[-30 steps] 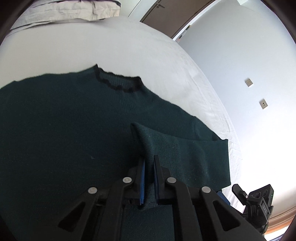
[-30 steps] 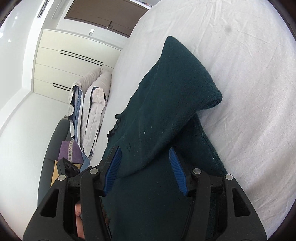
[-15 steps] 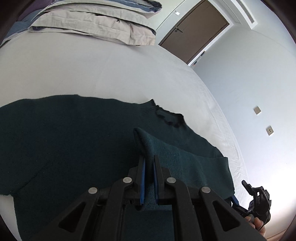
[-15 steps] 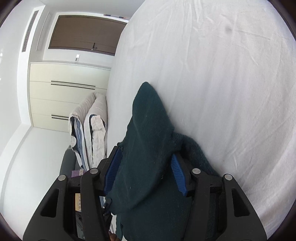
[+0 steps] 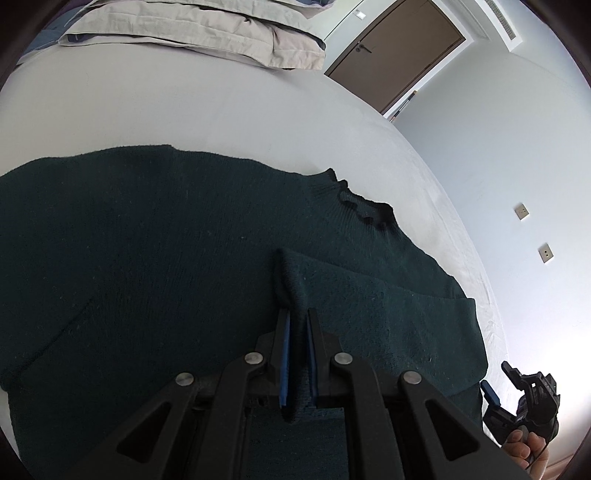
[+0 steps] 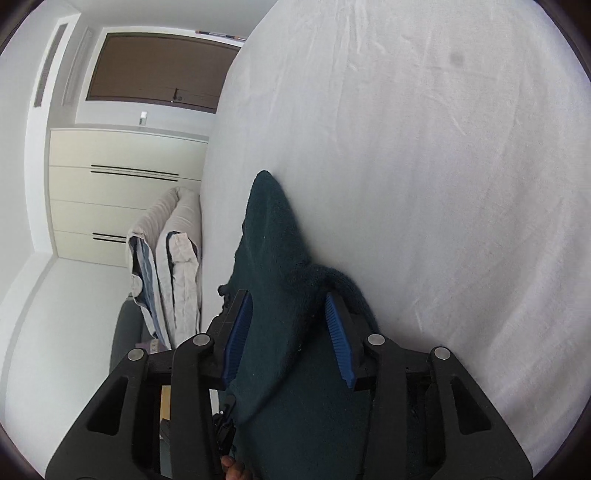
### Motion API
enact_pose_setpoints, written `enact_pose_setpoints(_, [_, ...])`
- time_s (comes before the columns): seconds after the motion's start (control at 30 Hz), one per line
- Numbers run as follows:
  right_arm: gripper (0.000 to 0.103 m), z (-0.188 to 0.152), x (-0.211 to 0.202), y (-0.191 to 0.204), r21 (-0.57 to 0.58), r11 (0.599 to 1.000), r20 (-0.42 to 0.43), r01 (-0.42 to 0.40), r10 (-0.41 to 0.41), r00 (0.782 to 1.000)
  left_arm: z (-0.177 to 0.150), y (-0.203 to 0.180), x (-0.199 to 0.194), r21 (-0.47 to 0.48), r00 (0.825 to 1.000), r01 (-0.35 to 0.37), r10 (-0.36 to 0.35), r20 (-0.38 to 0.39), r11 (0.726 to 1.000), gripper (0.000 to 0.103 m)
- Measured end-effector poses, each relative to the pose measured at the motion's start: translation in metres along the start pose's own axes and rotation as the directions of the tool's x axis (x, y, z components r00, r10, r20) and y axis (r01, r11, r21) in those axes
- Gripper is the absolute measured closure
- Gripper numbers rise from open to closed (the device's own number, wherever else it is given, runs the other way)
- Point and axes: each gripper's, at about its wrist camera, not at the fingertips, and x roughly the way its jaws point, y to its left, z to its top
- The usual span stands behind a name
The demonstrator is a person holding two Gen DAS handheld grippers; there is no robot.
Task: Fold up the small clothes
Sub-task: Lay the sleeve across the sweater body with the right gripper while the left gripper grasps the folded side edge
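A dark green sweater [image 5: 147, 258] lies spread on the white bed sheet [image 5: 184, 110], its frilled collar [image 5: 365, 210] at the right. My left gripper [image 5: 297, 321] is shut on a raised fold of a sleeve laid across the sweater's body. In the right wrist view a bunched fold of the sweater [image 6: 273, 295] rises between the blue pads [image 6: 340, 347] of my right gripper [image 6: 288, 332]. Its jaws are closing around the cloth, and both pad faces still show. The right gripper [image 5: 500, 382] also shows at the sweater's lower right edge, held by a hand.
Stacked pillows [image 5: 192, 33] lie at the head of the bed, with a brown door [image 5: 395, 48] beyond. In the right wrist view, pillows [image 6: 166, 258], a cream wardrobe [image 6: 122, 192] and bare sheet [image 6: 424, 184] to the right.
The left gripper carried its fold across the sweater; the collar now sits to the right and pillows came into view. The right jaws narrowed as the sweater fold came between the pads.
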Motion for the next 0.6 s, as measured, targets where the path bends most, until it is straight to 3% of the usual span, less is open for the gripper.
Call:
enact_pose_setpoints(0.13, [0.06, 0.019, -0.013, 0.046, -0.226, 0.969, 0.085, 0.098, -0.081, 0.993, -0.001, -0.002, 0.001, 0.008, 1.0, -0.005, 0.005, 0.009, 1.0, 0.093])
enact_pose_setpoints(0.3, [0.06, 0.063, 0.053, 0.077, -0.36, 0.918, -0.013, 0.167, -0.184, 0.983, -0.004, -0.003, 0.005, 0.021, 1.0, -0.01, 0.009, 0.023, 1.0, 0.092])
enact_pose_setpoints(0.43, [0.062, 0.079, 0.105, 0.079, -0.431, 0.856, -0.023, 0.286, -0.327, 0.945, -0.008, -0.002, 0.008, 0.035, 0.999, -0.011, 0.01, 0.034, 0.999, 0.09])
enact_pose_setpoints(0.5, [0.064, 0.084, 0.12, 0.078, -0.451, 0.836, -0.017, 0.313, -0.358, 0.934, -0.009, -0.001, 0.008, 0.044, 0.999, -0.016, 0.014, 0.04, 0.999, 0.09])
enact_pose_setpoints(0.57, [0.075, 0.084, 0.126, 0.086, -0.514, 0.788, 0.02, 0.34, -0.386, 0.922, -0.01, -0.001, 0.009, 0.043, 0.999, -0.014, 0.012, 0.043, 0.999, 0.09])
enact_pose_setpoints(0.6, [0.094, 0.084, 0.13, 0.09, -0.545, 0.758, 0.036, 0.358, -0.406, 0.913, -0.01, -0.001, 0.009, 0.04, 0.999, -0.009, 0.007, 0.043, 0.999, 0.09])
